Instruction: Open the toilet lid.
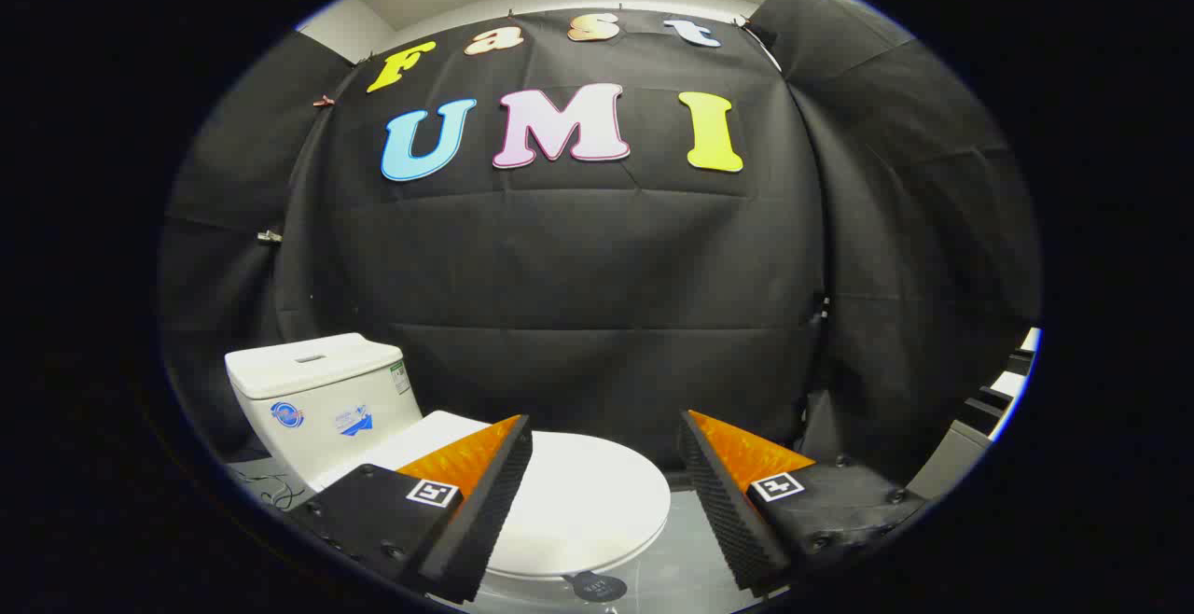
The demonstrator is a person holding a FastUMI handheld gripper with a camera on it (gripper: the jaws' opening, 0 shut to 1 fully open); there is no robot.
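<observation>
A white toilet stands low ahead of me, its tank [317,390] beyond my left finger. The lid [578,497] lies flat and closed over the bowl, and its rounded front end shows in the gap between my fingers. My gripper [604,427] hovers above the lid, open wide, with nothing between the fingers. The left finger [485,493] hides the lid's rear left part. The right finger [723,502] stands beside the lid's front rim, apart from it.
Black cloth walls close the booth behind and on both sides of the toilet. Grey floor [676,567] shows past the lid's front. A small dark round disc [597,586] lies on the floor under the bowl's front. Cables [270,488] trail beside the tank.
</observation>
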